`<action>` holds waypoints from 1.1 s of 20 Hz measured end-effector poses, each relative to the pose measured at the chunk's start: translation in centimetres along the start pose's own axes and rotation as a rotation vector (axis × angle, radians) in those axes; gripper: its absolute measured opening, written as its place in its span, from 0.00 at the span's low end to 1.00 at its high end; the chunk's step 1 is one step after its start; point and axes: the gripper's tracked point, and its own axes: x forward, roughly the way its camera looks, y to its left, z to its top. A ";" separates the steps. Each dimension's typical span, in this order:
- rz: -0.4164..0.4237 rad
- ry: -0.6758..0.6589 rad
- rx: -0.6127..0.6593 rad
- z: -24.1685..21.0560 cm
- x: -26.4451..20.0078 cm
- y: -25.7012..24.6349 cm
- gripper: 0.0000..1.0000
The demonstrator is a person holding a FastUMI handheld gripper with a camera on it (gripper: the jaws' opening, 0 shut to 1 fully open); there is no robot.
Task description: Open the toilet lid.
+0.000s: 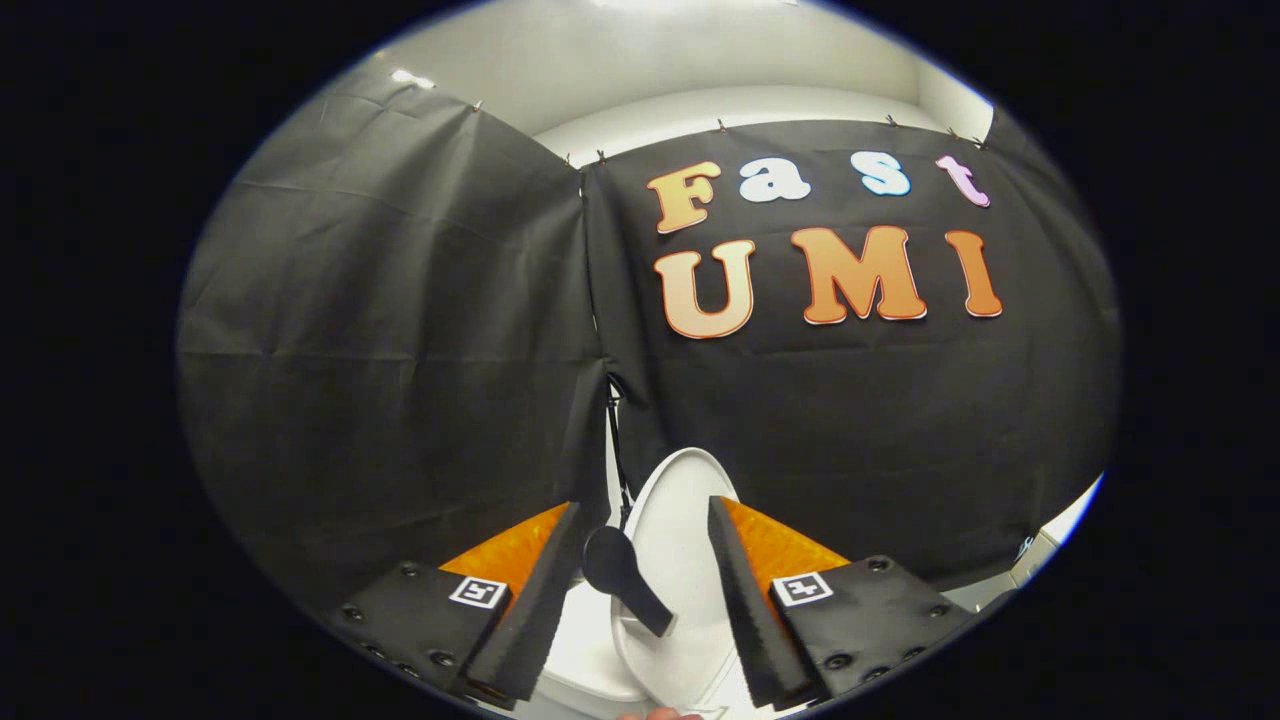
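Tool [643, 545]: two fingers spread wide, pressing on nothing, so released. Between the fingers stands the white lid [680, 520], raised well up and seen nearly edge-on, its rounded top rising just above the fingertips against the black cloth wall [400, 350]. A dark handle [625, 580] with a rounded end juts from the lid's near face and lies in the gap between the fingers, nearer the left finger; whether it touches that finger cannot be told. Below and to the left of the lid a pale surface, probably the seat [590, 655], shows between the finger bases. A thin dark cord or stand [615, 440] runs down the seam of the cloth just behind the lid.

Judged from the lid's steep angle, the opening is far along. To finish the step well, the push should stay on the handle or the lid's near face, low and steady, until the lid rests back against whatever stands behind it. The fingers need not close; a spread tool can nudge the lid. Approach slowly near the end, since a lid past upright may fall back and knock the wall.
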 end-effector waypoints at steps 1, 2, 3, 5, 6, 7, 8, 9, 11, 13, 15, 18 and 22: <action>0.005 0.006 0.000 0.5 -0.6 -0.9 0.78; 0.001 0.012 0.003 1.1 -1.0 -2.4 0.82; 0.000 0.011 0.010 1.9 -1.7 -3.8 0.86; -0.010 0.003 0.008 3.6 -2.9 -7.2 0.90; -0.022 -0.004 -0.004 4.2 -3.8 -9.0 0.90; -0.037 -0.017 -0.018 5.2 -4.7 -11.0 0.90; -0.055 -0.026 -0.029 6.1 -5.7 -13.1 0.90; -0.069 -0.030 -0.038 6.7 -6.7 -15.1 0.90; -0.096 -0.034 -0.045 7.4 -8.9 -18.4 0.90; -0.129 -0.042 -0.052 8.0 -11.6 -21.8 0.90; -0.152 -0.043 -0.066 8.6 -14.1 -24.6 0.90; -0.186 -0.031 -0.088 8.1 -17.9 -28.8 0.90; -0.245 0.006 -0.137 5.9 -23.0 -34.0 0.90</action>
